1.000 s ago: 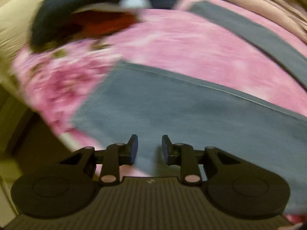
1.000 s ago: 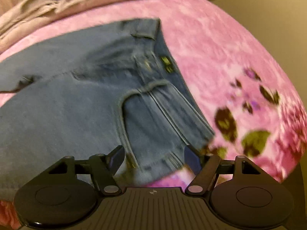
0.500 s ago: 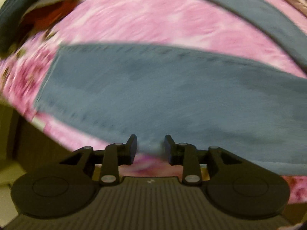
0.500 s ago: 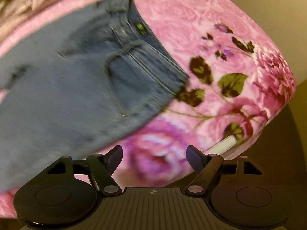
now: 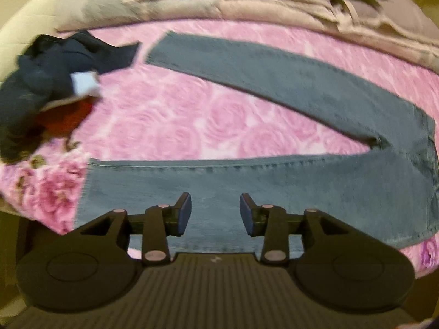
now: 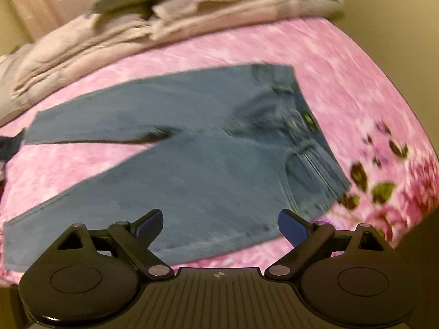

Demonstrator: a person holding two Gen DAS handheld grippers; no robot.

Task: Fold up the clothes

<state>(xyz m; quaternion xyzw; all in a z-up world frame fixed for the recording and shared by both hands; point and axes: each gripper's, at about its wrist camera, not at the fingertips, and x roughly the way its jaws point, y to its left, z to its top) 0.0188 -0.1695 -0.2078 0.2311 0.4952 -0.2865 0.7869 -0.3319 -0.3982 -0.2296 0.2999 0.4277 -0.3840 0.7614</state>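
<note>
Below the left wrist camera, a pair of blue jeans (image 5: 274,186) is seen spread flat on a bed covered by a pink rose-patterned blanket (image 5: 170,126). One leg runs across the frame just past the fingertips, its hem at 9 o'clock; the other leg angles away toward 11 o'clock, and the two meet at 3 o'clock. The left gripper (image 5: 215,213) is held above the near leg with its jaws partly apart, having just been opening; nothing is gripped between them. A dark crumpled garment (image 5: 49,82) with a red patch is seen at 10 o'clock, apart from the jeans. Beige bedding (image 5: 247,2) is piled along the far edge at 12 o'clock.

From the right wrist camera, the jeans (image 6: 192,164) are seen with the waistband and a front pocket at 2 o'clock and the legs splayed toward 9 o'clock. The right gripper (image 6: 221,227) is held over the near edge of the denim with its jaws spread wide, having just been opening, and nothing is held. The blanket (image 6: 356,96) shows flowers and dark leaves at 3 o'clock. The picture is blurred.
</note>
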